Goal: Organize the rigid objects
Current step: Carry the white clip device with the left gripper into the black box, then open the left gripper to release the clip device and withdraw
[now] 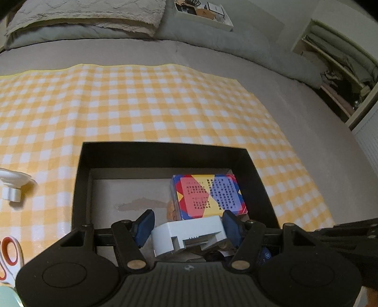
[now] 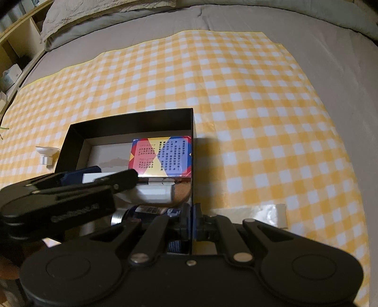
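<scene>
While gripped in the left gripper's (image 1: pixel 189 226) jaws, a white notched plastic block (image 1: pixel 189 236); right jaws clamped on the black box's wall (image 2: pixel 191 165).

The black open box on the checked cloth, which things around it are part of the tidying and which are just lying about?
Part of the job:
- black open box
- colourful printed carton inside it
- white plastic block between the left gripper's fingers
- right gripper, shut on the box wall
- white suction hook and orange-handled scissors, likely next

Lying about:
- yellow checked cloth
- grey pillow
</scene>
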Available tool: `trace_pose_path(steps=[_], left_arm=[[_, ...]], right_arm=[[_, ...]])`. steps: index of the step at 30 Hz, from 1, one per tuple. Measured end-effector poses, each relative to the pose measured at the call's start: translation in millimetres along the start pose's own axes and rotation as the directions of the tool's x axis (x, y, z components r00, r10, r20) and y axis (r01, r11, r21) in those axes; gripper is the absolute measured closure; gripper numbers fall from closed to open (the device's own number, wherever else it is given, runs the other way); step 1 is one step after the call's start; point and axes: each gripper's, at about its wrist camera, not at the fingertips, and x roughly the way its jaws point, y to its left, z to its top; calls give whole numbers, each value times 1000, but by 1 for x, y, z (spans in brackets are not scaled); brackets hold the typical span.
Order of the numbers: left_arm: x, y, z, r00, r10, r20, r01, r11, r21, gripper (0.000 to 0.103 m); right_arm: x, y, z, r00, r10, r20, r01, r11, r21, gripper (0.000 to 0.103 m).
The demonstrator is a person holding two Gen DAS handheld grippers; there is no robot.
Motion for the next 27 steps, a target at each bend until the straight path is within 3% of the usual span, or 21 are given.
trace_pose_path(steps=[7, 9, 12, 16, 18, 23, 27], left_arm=[[11, -2, -3, 1000, -15, -8, 15, 1000, -27, 37], [14, -4, -3, 1000, -21, -12, 21, 1000, -18, 28], [17, -4, -6, 999, -21, -24, 20, 999, -26, 25], [14, -4, -8, 999, -22, -39, 21, 1000, -17, 12], [11, -3, -8, 999, 1, -44, -1, 1000, -12, 12], [5, 1, -9, 998, -32, -62, 31, 999, -30, 12], [-6, -2, -8, 999, -21, -49, 20, 999, -32, 5]], right_arm=[[0, 0, 0, 1000, 0, 1, 0, 1000, 2, 100], [-1, 1, -1, 1000, 0, 2, 0, 1000, 5, 100], [-2, 1, -2, 1000, 0, 3, 0, 1000, 5, 100], [-2, 1, -2, 1000, 0, 4, 0, 1000, 5, 100], [-4, 2, -4, 1000, 1, 6, -1, 1000, 9, 101], [-11, -1, -4, 1000, 11, 16, -11, 1000, 26, 101], [-15, -2, -5, 1000, 18, 23, -19, 999, 35, 101]])
